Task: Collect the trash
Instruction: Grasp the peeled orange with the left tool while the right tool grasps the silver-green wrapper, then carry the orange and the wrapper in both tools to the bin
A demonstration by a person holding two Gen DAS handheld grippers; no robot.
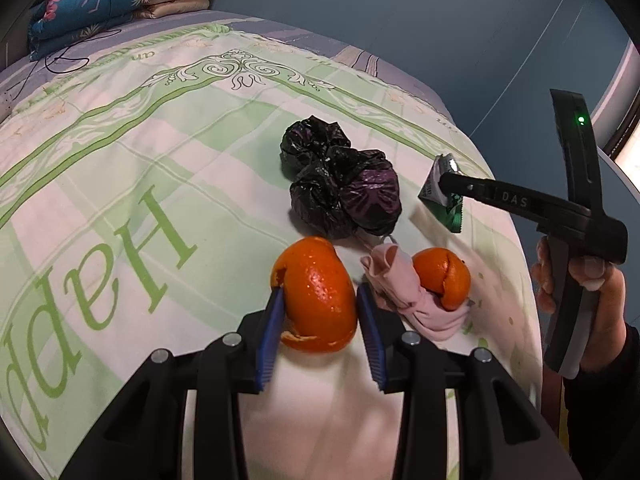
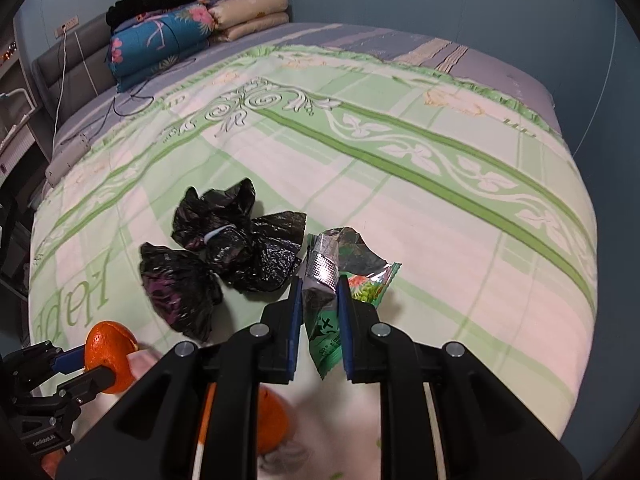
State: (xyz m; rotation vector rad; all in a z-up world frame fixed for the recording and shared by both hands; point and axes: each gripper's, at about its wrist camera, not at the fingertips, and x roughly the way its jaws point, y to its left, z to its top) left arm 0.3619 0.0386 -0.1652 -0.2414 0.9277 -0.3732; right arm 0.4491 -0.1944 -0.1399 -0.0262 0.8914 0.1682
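My left gripper (image 1: 320, 292) is shut on a large piece of orange peel (image 1: 318, 296), held over the green-and-white bedspread (image 1: 120, 184). A second orange peel (image 1: 442, 276) lies on a crumpled pink tissue (image 1: 404, 292) just to its right. A knotted black plastic bag (image 1: 340, 184) lies beyond them. My right gripper (image 2: 319, 280) is shut on a green foil snack wrapper (image 2: 326, 308), lifted beside the black bag (image 2: 228, 252). The right gripper with the wrapper (image 1: 444, 192) also shows in the left wrist view, and the left gripper's peel (image 2: 110, 356) shows in the right wrist view.
Folded quilts and pillows (image 2: 180, 36) are stacked at the headboard. A black cable (image 2: 132, 104) and a power strip (image 2: 66, 158) lie near them. The bed's edge (image 1: 528, 280) runs close on the right, next to a blue wall (image 1: 440, 32).
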